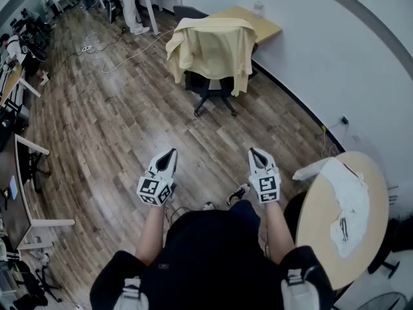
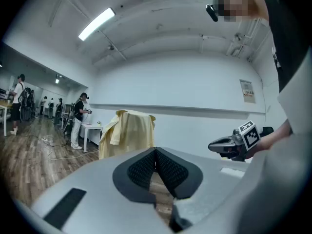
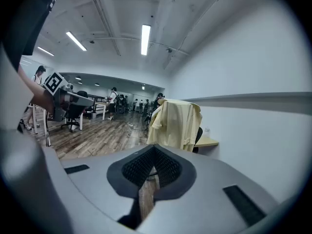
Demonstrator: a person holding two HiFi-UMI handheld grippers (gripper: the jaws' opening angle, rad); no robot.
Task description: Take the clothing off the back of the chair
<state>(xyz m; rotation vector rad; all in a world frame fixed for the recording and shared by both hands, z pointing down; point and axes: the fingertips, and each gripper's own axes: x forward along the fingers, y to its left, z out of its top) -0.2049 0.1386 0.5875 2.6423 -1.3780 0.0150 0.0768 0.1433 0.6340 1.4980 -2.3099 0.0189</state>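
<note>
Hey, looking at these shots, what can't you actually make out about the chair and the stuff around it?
- Back of the chair: head view, covered by the yellow garment; how it hangs on cannot be told.
- One small item on the desk: head view, too small to name.
- The white cloth on the round table: head view, crumpled, type unclear.

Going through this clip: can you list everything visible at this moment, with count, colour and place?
garment: one, pale yellow, draped over the chair back
chair: one, black, on the floor near the wall
desk: one, light wood, behind the chair
round table: one, light wood, at the person's right
cloth: one, white, lying on the round table
floor: brown wood planks
left tongs: one, white and black, shut, empty
right tongs: one, white and black, shut, empty
</note>
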